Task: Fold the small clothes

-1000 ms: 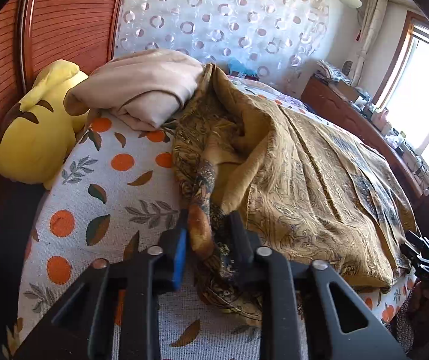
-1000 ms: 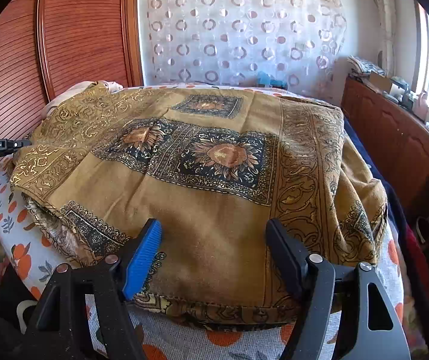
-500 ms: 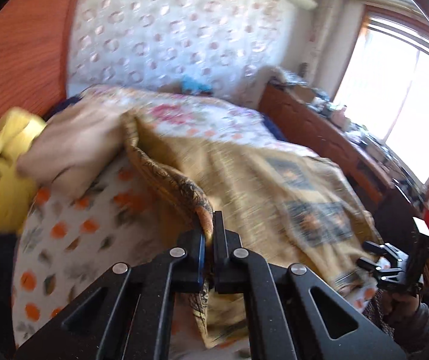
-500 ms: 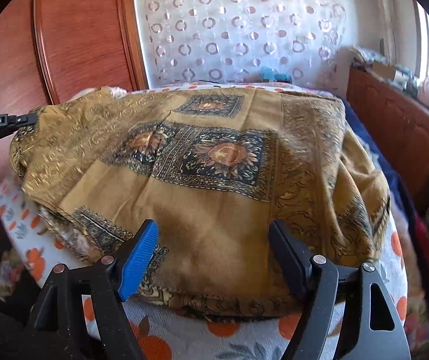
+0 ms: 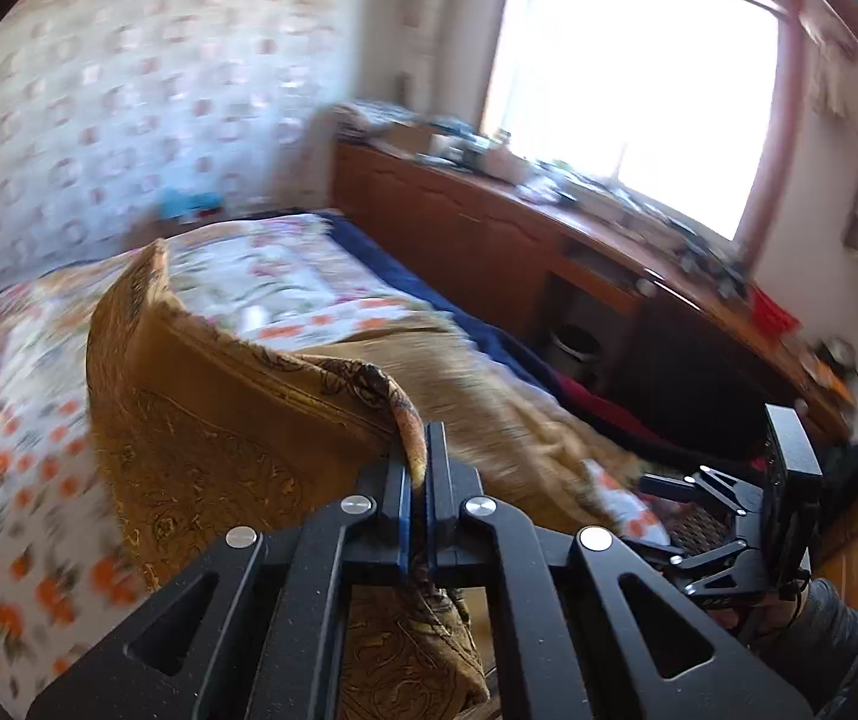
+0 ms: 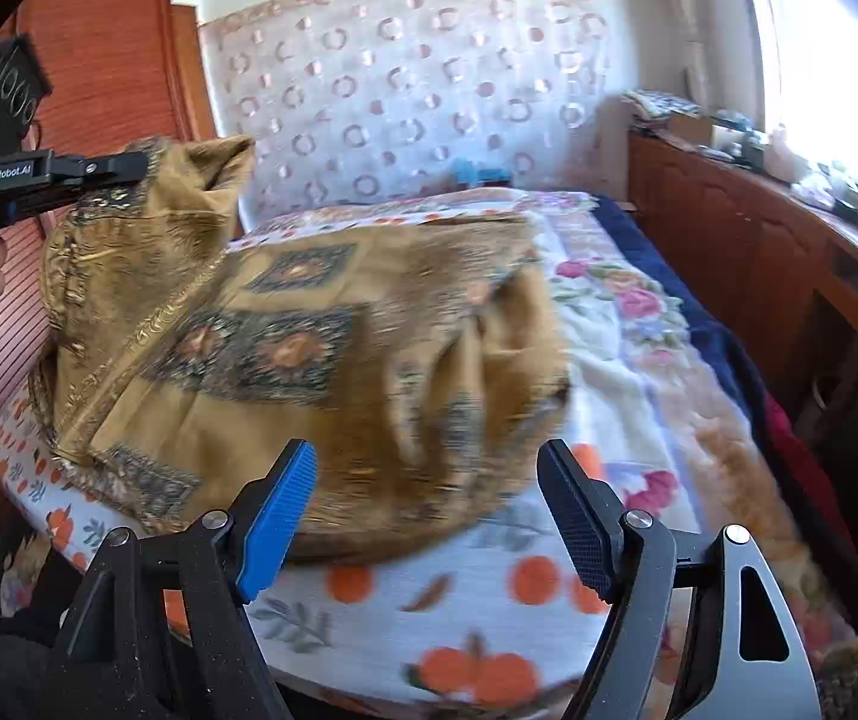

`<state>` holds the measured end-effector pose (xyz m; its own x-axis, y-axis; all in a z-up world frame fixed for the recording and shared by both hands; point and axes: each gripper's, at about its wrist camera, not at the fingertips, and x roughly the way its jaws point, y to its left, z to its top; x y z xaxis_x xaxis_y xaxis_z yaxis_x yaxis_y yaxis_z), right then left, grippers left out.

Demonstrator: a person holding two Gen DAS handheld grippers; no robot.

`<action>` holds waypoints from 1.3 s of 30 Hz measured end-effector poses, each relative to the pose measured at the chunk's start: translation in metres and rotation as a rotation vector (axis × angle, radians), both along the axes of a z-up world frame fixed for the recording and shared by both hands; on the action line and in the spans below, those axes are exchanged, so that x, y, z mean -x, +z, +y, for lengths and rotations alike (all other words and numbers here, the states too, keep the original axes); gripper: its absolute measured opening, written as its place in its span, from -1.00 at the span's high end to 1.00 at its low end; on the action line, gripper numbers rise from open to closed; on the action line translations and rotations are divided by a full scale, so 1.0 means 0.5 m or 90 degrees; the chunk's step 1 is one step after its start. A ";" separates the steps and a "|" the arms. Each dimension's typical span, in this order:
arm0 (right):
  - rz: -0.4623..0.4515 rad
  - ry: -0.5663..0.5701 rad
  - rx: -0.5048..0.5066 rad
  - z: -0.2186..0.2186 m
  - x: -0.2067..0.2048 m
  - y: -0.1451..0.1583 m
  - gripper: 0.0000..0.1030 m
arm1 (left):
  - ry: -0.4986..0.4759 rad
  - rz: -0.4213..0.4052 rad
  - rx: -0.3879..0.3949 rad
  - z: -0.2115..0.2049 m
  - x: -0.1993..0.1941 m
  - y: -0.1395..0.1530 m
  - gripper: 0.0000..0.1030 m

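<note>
Folding barely begun: brown patterned cloth [image 6: 285, 360] on the bed [image 6: 459, 594], one corner raised at far left, clenched in the left hand-held gripper [image 5: 420, 468]. Right hand-held gripper [image 6: 429, 516] released, empty, near the front edge. No crease laid yet. Long axis apparently left to right, blurred.

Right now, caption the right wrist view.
Left gripper lifts the patterned cloth by one edge; right gripper open above the bed.
</note>
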<state>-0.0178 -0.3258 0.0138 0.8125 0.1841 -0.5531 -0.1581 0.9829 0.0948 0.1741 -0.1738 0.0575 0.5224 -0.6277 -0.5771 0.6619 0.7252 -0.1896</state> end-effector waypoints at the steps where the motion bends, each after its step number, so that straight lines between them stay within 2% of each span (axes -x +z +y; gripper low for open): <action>1: -0.002 -0.006 -0.003 -0.009 0.003 0.001 -0.51 | -0.020 -0.001 -0.005 -0.037 0.001 0.005 0.93; 6: -0.006 -0.038 -0.011 -0.044 0.029 0.000 -0.51 | -0.077 0.008 -0.011 -0.141 0.013 0.020 0.93; 11: -0.002 -0.053 -0.013 -0.035 0.049 -0.008 -0.51 | -0.094 0.028 -0.030 -0.174 0.015 0.004 0.92; 13: 0.000 -0.056 -0.014 -0.031 0.054 -0.007 -0.51 | -0.086 0.023 -0.044 -0.172 0.016 0.003 0.72; 14: 0.001 -0.057 -0.016 -0.026 0.056 -0.006 -0.51 | -0.081 0.018 -0.044 -0.171 0.019 0.006 0.40; 15: 0.003 -0.057 -0.017 -0.022 0.052 -0.005 -0.51 | -0.079 0.013 -0.038 -0.161 0.021 0.012 0.16; 17: 0.005 -0.057 -0.022 -0.013 0.044 -0.003 -0.51 | -0.072 0.003 -0.026 -0.152 0.023 0.020 0.07; 20: 0.007 -0.047 -0.029 -0.026 0.036 0.005 -0.51 | -0.053 -0.006 -0.022 -0.122 0.025 0.022 -0.22; 21: 0.007 -0.043 -0.030 -0.022 0.039 0.005 -0.51 | -0.044 -0.009 -0.026 -0.107 0.024 0.018 -0.32; 24: 0.001 -0.029 -0.028 -0.012 0.033 0.013 -0.51 | -0.020 -0.008 -0.047 -0.067 0.016 -0.010 -0.48; 28: -0.005 -0.008 -0.035 0.002 0.017 0.021 -0.51 | 0.018 0.008 -0.109 -0.018 0.008 -0.086 -0.50; 31: -0.001 0.011 -0.033 0.017 -0.001 0.022 -0.48 | 0.040 0.044 -0.131 0.014 0.004 -0.143 -0.50; 34: 0.011 0.030 -0.022 0.029 -0.037 0.022 -0.45 | 0.057 0.083 -0.137 0.045 -0.002 -0.190 -0.50; 39: 0.036 0.053 -0.012 0.026 -0.140 0.037 -0.35 | 0.081 0.119 -0.129 0.076 -0.009 -0.231 -0.50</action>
<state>0.0524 -0.3128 0.0323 0.7611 0.2603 -0.5941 -0.2329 0.9645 0.1242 0.1788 -0.1356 -0.0581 0.4621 -0.4264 -0.7776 0.5311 0.8352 -0.1424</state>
